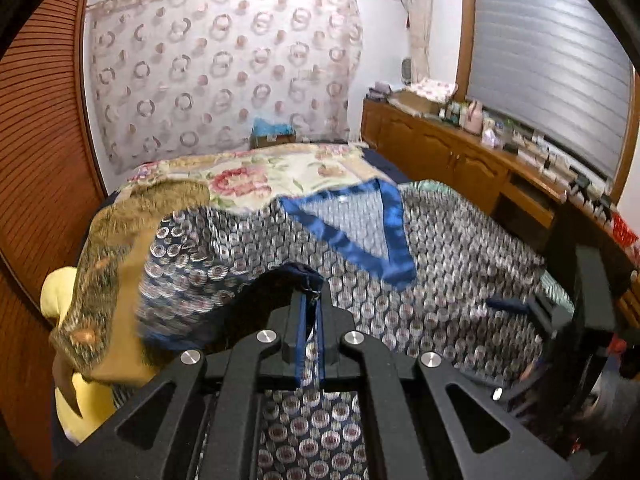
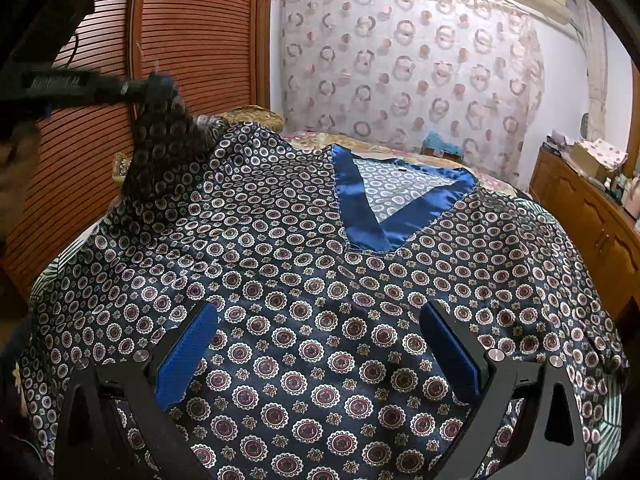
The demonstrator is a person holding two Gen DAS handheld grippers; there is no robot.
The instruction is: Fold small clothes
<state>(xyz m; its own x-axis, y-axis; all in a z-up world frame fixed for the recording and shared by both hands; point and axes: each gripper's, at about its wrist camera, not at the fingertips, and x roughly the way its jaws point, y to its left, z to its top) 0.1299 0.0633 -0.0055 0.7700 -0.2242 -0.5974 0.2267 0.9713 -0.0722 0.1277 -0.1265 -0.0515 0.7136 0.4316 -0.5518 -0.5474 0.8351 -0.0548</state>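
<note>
A dark navy satin shirt (image 2: 320,288) with a round medallion print and a bright blue V-neck band (image 2: 360,216) lies spread face up on the bed. My left gripper (image 1: 310,286) is shut on the shirt's sleeve edge (image 1: 296,274) and holds it lifted off the bed; in the right wrist view the left gripper (image 2: 160,86) shows at the upper left with the sleeve (image 2: 160,152) hanging from it like a tent. My right gripper (image 2: 320,356) stands open just above the shirt's lower middle, with nothing between its blue pads (image 2: 186,356).
The bed carries a floral cover (image 1: 256,176) behind the shirt. A yellow plush (image 1: 60,292) and brown patterned pillow (image 1: 104,248) lie at its left. A slatted wooden wardrobe (image 2: 192,40) stands left, a cluttered wooden cabinet (image 1: 460,152) right, a curtain (image 2: 400,64) behind.
</note>
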